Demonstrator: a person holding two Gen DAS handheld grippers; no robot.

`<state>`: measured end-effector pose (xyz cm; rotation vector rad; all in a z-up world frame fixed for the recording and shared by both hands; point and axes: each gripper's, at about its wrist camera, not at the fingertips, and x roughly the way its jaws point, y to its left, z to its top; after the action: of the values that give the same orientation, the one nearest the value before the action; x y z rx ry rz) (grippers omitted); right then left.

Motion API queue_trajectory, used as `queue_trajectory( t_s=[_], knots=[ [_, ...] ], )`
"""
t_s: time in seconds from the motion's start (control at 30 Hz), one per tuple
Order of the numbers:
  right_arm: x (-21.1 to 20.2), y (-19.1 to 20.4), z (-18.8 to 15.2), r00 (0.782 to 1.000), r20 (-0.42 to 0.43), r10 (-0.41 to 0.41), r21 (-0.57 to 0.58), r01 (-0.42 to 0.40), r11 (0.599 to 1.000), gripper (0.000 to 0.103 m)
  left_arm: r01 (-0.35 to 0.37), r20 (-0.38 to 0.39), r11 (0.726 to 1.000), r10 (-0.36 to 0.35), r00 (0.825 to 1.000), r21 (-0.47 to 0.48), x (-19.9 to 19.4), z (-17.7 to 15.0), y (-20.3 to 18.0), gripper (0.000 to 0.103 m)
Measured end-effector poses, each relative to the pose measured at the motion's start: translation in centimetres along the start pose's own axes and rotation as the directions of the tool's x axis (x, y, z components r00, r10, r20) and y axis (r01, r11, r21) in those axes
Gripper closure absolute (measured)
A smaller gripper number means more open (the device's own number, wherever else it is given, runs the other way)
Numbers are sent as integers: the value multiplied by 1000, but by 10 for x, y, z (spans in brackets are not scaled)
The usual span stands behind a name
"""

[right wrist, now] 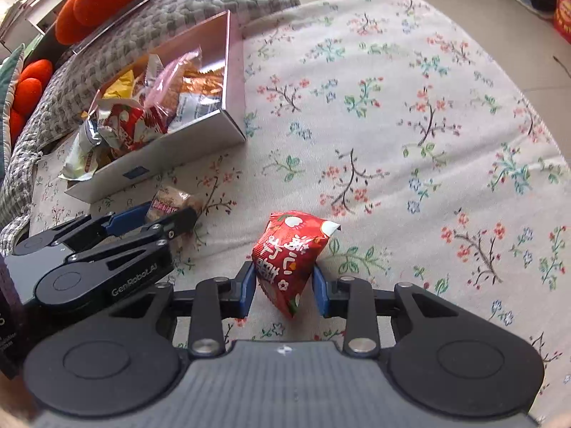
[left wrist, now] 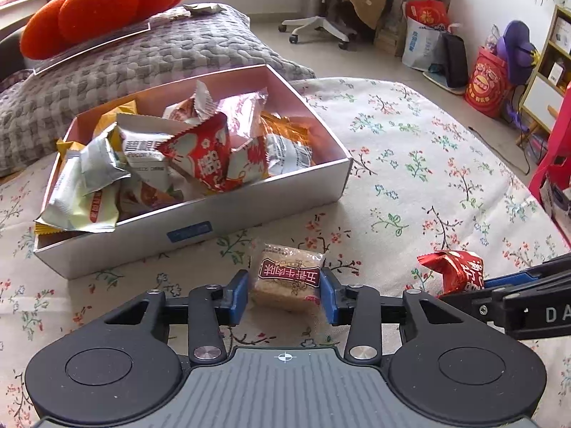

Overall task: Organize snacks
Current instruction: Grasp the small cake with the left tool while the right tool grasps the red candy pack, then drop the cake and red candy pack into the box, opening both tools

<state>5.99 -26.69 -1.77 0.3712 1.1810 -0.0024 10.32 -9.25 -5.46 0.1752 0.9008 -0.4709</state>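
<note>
My left gripper [left wrist: 284, 296] is shut on a brown snack packet [left wrist: 287, 280] with a dark red label, which lies on the flowered bed sheet just in front of the grey box [left wrist: 200, 221]. In the right wrist view my right gripper [right wrist: 284, 290] is shut on a red snack packet [right wrist: 289, 253] that stands puffed up on the sheet. Both packets sit squarely between blue pads [left wrist: 238, 296]. The box is heaped with several snack packets [left wrist: 200, 157]. The red packet [left wrist: 453, 271] also shows at the right of the left wrist view.
A grey quilted blanket [left wrist: 142, 60] and orange cushions [left wrist: 107, 3] lie behind the box. Flowered sheet [right wrist: 410, 125] stretches out to the right of the box. An office chair [left wrist: 321, 7], bags [left wrist: 489, 82] and a shelf stand on the floor beyond the bed.
</note>
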Motion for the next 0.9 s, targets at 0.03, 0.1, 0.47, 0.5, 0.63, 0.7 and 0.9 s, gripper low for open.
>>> queue_trajectory(
  t_s=[0.03, 0.1, 0.47, 0.5, 0.63, 0.7, 0.9],
  knots=[
    [0, 0, 2, 1000, 5, 0, -3, 0, 1000, 72, 4, 4, 1000, -4, 1000, -5, -2, 1, 1, 64],
    [0, 0, 4, 1000, 14, -4, -8, 4, 1000, 72, 10, 13, 1000, -10, 1000, -17, -5, 2, 4, 64],
    [-11, -5, 18, 996, 88, 5, 6, -5, 1000, 72, 70, 85, 995, -63, 994, -74, -33, 16, 20, 64],
    [-11, -7, 20, 996, 91, 6, 12, -7, 1000, 72, 71, 94, 994, -63, 994, -80, -36, 18, 23, 64],
    [-15, -8, 25, 994, 111, 10, 27, -13, 1000, 72, 44, 126, 995, -32, 992, -94, -48, 23, 34, 64],
    [-18, -7, 28, 991, 134, 12, 26, -16, 1000, 72, 9, 139, 994, 6, 990, -111, -52, 25, 42, 64],
    [-19, 8, 33, 982, 188, 15, -32, -9, 999, 72, -57, 176, 979, 92, 980, -196, -60, 32, 75, 64]
  ],
)
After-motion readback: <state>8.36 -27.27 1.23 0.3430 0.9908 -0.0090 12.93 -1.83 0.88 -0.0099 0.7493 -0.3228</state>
